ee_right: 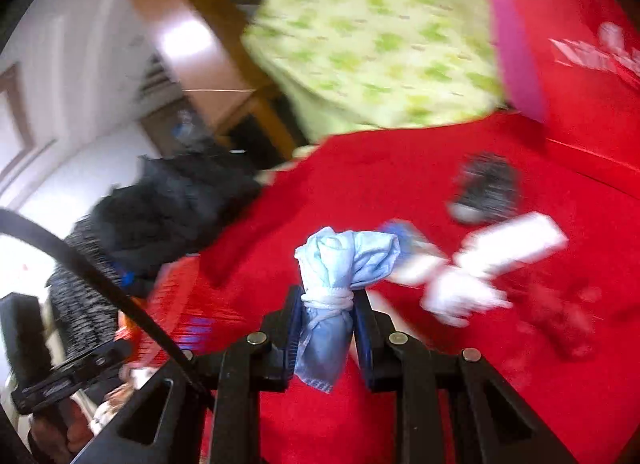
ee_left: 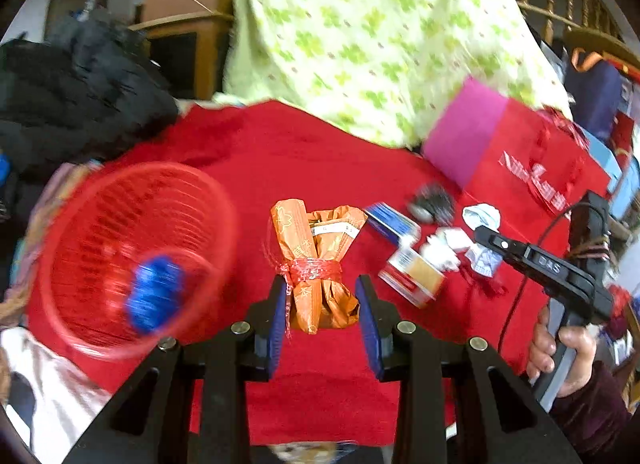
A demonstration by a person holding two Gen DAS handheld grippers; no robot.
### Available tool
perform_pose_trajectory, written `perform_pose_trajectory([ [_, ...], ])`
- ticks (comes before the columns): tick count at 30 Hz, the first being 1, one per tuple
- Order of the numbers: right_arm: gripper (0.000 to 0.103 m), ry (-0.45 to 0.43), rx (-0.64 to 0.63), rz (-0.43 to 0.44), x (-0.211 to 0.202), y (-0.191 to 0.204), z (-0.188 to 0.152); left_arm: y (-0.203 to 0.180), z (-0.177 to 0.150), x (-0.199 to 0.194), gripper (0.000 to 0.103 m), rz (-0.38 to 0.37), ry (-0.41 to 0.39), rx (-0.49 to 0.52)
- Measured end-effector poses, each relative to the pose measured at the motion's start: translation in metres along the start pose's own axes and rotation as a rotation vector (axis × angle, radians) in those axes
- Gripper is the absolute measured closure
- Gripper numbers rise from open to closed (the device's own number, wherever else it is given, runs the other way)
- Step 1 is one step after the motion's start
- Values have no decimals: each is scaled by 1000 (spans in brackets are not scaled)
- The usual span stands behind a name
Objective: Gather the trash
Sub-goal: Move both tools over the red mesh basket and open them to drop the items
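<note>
Red cloth (ee_left: 320, 152) covers the whole surface under my two grippers, with a green-patterned quilt (ee_left: 360, 32) heaped at its far side and dark clothing (ee_left: 80, 96) piled off to the far left.

My left gripper (ee_left: 322, 304) is clamped on an orange wrapper bundle (ee_left: 320, 256) tied round the middle with red string; the blue pads press its lower end from both sides and it stands up between them. Left of that gripper sits the red mesh basket (ee_left: 132, 256), with something blue (ee_left: 154, 292) already lying inside it; motion blur keeps me from saying what that is.

My right gripper (ee_right: 327, 338) is clenched on a pale blue cloth wad (ee_right: 340, 260) knotted with white cord, the wad sticking up past the fingertips. Beyond it and to its right, litter lies on the cloth: a white crumpled tissue (ee_right: 460, 300), a white flat box (ee_right: 516, 242), probably a carton, and a dark round object (ee_right: 488, 184) farther off. From the left camera I also see a blue packet (ee_left: 394, 222) and a small red-and-tan box (ee_left: 412, 276) right of my left gripper, close beside the crumpled tissue. A red paper bag (ee_left: 532, 168) with white lettering lies at the far right, against the quilt. My right hand (ee_left: 560, 356) grips its handle at the right edge.
</note>
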State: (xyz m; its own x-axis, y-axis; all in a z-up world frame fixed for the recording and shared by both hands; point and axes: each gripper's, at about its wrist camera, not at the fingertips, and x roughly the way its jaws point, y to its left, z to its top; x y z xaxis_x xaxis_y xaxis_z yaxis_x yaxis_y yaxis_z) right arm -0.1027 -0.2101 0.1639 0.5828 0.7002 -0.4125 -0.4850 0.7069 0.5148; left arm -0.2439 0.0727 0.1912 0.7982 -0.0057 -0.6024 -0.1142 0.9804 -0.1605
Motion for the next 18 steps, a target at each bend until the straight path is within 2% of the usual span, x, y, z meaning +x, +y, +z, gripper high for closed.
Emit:
perform_pose_trajectory([
  [5, 77, 57, -96, 170, 48, 80, 3, 51, 3, -24, 67, 134, -42, -50],
  [10, 77, 112, -188, 283, 92, 157, 2, 102, -4, -27, 67, 242, -29, -124],
  [14, 77, 127, -268, 292, 130, 201, 3, 125, -9, -18, 67, 270, -6, -164],
  [17, 75, 159, -291, 264, 152, 223, -4, 133, -10, -8, 55, 286, 7, -179],
  [18, 72, 172, -292, 250, 160, 225, -6, 136, -12, -5, 48, 286, 11, -185],
])
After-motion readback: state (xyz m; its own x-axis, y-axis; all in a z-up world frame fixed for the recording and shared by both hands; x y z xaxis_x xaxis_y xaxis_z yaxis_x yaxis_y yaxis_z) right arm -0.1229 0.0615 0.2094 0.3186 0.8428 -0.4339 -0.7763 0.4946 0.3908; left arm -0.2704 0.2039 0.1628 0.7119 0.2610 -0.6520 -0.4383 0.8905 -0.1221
